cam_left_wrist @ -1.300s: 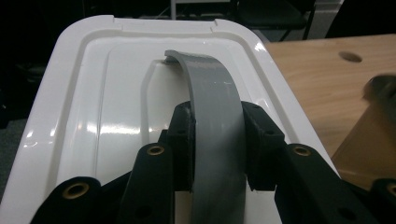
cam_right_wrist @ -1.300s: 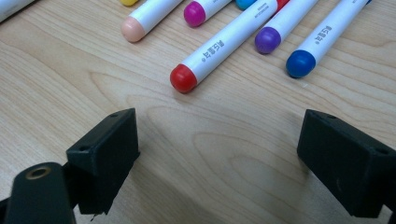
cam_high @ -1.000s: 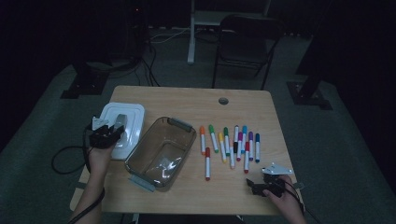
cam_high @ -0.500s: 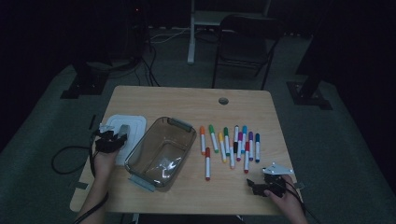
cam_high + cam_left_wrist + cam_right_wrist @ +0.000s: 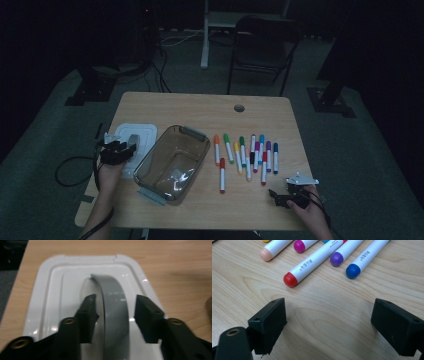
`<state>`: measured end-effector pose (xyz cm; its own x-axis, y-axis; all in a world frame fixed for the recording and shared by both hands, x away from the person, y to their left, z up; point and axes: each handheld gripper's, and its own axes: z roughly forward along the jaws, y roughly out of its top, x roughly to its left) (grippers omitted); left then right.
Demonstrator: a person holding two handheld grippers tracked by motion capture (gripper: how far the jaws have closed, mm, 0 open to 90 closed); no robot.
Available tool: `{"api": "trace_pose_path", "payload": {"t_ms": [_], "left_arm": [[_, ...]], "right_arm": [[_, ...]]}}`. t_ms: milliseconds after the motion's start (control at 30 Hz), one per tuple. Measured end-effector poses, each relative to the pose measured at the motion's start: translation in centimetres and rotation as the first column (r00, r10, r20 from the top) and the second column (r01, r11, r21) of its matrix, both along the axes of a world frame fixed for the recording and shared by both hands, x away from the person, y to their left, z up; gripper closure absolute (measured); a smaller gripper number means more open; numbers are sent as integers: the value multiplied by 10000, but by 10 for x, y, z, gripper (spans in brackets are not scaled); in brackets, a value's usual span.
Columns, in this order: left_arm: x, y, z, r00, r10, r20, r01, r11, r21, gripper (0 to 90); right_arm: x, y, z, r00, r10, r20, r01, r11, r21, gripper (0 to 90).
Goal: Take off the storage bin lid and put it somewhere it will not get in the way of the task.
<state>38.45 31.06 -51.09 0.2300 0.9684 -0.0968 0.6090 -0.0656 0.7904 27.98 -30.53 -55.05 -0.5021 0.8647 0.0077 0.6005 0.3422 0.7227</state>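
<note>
A white lid [image 5: 145,134] [image 5: 56,290] lies flat on the table's left side, its grey arched handle [image 5: 113,297] on top. My left gripper [image 5: 130,146] [image 5: 116,307] straddles that handle; its jaws have just been opening and now stand apart from it, with a clear gap on the right. A clear glass container [image 5: 192,134] sits beside the lid, holding no markers. Several coloured markers [image 5: 247,152] lie in a row to its right, one red marker [image 5: 222,175] nearer me. My right gripper [image 5: 276,196] [image 5: 329,315] rests open on the wood, just short of the red-capped [image 5: 312,263], purple [image 5: 342,255] and blue [image 5: 364,258] markers.
The wooden table [image 5: 180,105] has a round cable hole [image 5: 239,107] near its far edge. A black chair [image 5: 260,45] stands beyond it on the dark floor. A cable [image 5: 67,172] trails off the table's left edge from the left gripper.
The left gripper has lowered the lid, which it held raised and tilted, flat onto the table and let go of the handle. The right gripper has not moved.
</note>
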Motion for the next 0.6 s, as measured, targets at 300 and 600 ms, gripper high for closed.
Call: {"api": "trace_pose_path", "payload": {"t_ms": [300, 600], "left_arm": [[-15, -2, 15, 9856, -1613, 504, 1632, 9860, -343, 92], [-26, -13, 4, 9726, -2317, 161, 2313, 9725, 254, 4]], "right_arm": [[-5, 0, 0, 9927, -1203, -42, 1204, 9927, 86, 121], [3, -12, 0, 9976, -699, -12, 699, 9976, 5, 122]]}}
